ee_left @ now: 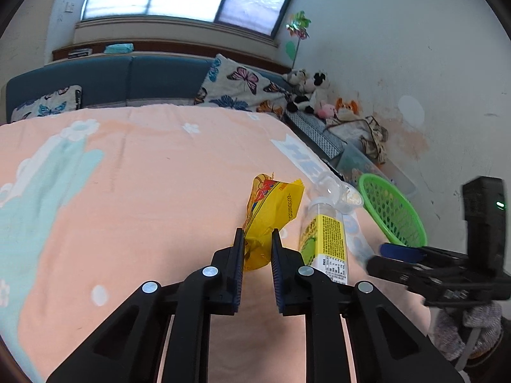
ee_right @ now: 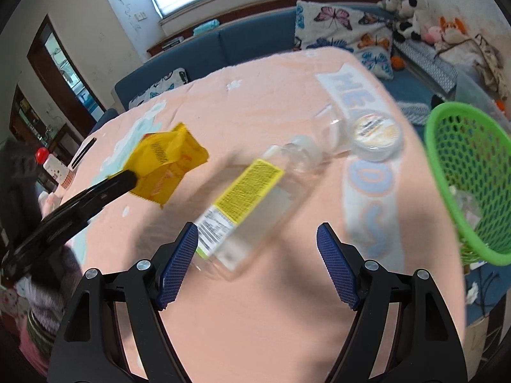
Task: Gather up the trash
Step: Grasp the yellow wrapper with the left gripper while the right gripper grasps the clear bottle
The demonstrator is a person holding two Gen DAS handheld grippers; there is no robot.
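My left gripper is shut on a crumpled yellow snack wrapper and holds it above the peach blanket; the wrapper also shows in the right wrist view. A clear plastic bottle with a yellow label lies on the blanket, also seen in the left wrist view. My right gripper is open just in front of the bottle's base. A small clear lidded cup and a second clear bottle lie beyond. A green mesh basket stands at the right edge.
The peach blanket covers the surface. A blue sofa with butterfly pillows and plush toys sits behind. A red-capped bottle stands past the blanket's left edge. The basket also shows in the left wrist view.
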